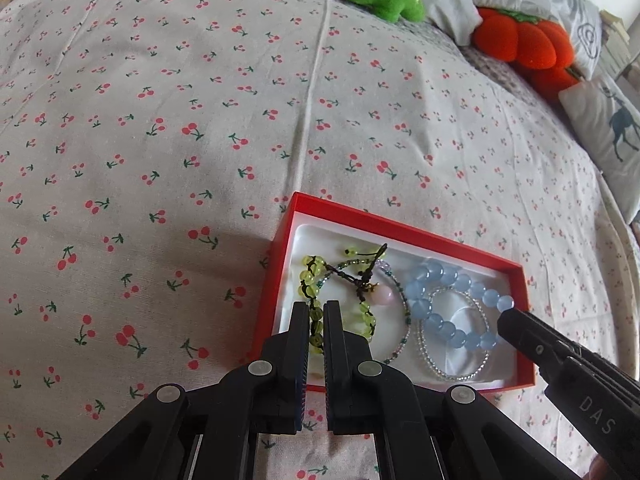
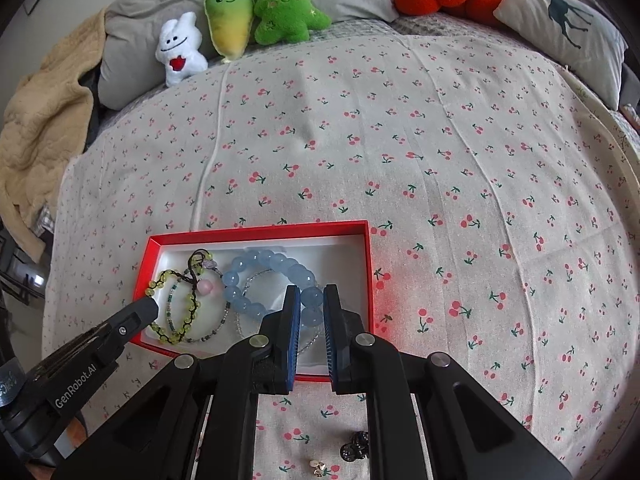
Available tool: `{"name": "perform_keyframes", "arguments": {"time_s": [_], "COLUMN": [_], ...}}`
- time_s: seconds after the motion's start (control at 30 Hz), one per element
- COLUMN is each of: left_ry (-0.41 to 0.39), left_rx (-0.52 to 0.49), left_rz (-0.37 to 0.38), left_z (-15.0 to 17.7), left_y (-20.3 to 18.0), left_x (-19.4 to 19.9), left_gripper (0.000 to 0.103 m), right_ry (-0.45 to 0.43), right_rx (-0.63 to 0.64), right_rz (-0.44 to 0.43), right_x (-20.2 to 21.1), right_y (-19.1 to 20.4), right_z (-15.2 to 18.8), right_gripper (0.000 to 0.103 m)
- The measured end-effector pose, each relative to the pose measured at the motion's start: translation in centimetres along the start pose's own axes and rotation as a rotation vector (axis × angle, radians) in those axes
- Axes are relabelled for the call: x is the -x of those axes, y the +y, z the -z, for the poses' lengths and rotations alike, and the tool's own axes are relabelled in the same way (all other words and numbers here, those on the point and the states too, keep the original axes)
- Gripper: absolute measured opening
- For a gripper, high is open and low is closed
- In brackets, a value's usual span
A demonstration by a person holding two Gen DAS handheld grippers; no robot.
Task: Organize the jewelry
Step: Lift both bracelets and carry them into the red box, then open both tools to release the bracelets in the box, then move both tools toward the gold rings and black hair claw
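Left gripper (image 1: 316, 312) pinches the green bracelet (image 1: 316, 330) inside the red box (image 1: 400, 228); right gripper (image 2: 312, 300) pinches the blue bracelet (image 2: 276, 264) beside it.

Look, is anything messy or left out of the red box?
Yes. Two small pieces, a dark one and a pale one, lie on the sheet outside the box. Inside, the green bracelet tangles with a thin beaded strand.
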State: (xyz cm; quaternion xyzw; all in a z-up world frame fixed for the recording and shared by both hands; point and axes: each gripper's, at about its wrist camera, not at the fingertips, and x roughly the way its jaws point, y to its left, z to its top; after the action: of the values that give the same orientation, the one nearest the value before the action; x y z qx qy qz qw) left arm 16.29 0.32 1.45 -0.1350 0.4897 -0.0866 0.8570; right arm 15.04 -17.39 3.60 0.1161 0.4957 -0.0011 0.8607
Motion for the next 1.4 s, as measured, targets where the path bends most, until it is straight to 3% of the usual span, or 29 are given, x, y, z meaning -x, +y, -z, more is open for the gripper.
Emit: {"name": "perform_keyframes", "arguments": {"time_s": [0.07, 0.13, 0.17, 0.3, 0.73, 1.07, 1.23, 1.4], "left_ry": [-0.004, -0.019, -0.028, -0.043, -0.033, -0.018, 0.018, 0.055], "left_rx": [-0.003, -0.001, -0.002, -0.025, -0.044, -0.060, -0.091, -0.125], "left_rz": [0.006, 0.017, 0.020, 0.012, -0.018, -0.032, -0.067, -0.099], "left_z": [0.0, -0.1, -0.1, 0.1, 2.7, 4.9, 6.3, 8.0], "left_y": [-0.1, -0.2, -0.3, -0.7, -0.9, -0.5, 0.1, 1.0], "left_x": [0.3, 0.8, 1.1, 2.1, 4.5, 6.0, 6.0, 5.6], "left_gripper": [0.006, 0.028, 0.032, 0.044, 0.070, 0.081, 0.088, 0.091], "right_ry": [-0.009, -0.013, -0.016, -0.025, -0.028, -0.013, 0.012, 0.061], "right_rx": [-0.002, -0.001, -0.001, -0.011, 0.024, 0.020, 0.073, 0.163], "right_rz": [-0.013, 0.008, 0.011, 0.003, 0.019, 0.030, 0.054, 0.099], "right_x": [0.2, 0.7, 0.9, 2.0, 5.2, 6.6, 6.3, 5.3], "right_y": [0.0, 0.1, 0.0, -0.2, -0.3, -1.5, -1.7, -2.2], "right_z": [0.0, 0.0, 0.0, 0.1, 2.1, 4.3, 5.7, 7.4], "right_gripper": [0.013, 0.014, 0.016, 0.039, 0.050, 0.057, 0.068, 0.070]}}
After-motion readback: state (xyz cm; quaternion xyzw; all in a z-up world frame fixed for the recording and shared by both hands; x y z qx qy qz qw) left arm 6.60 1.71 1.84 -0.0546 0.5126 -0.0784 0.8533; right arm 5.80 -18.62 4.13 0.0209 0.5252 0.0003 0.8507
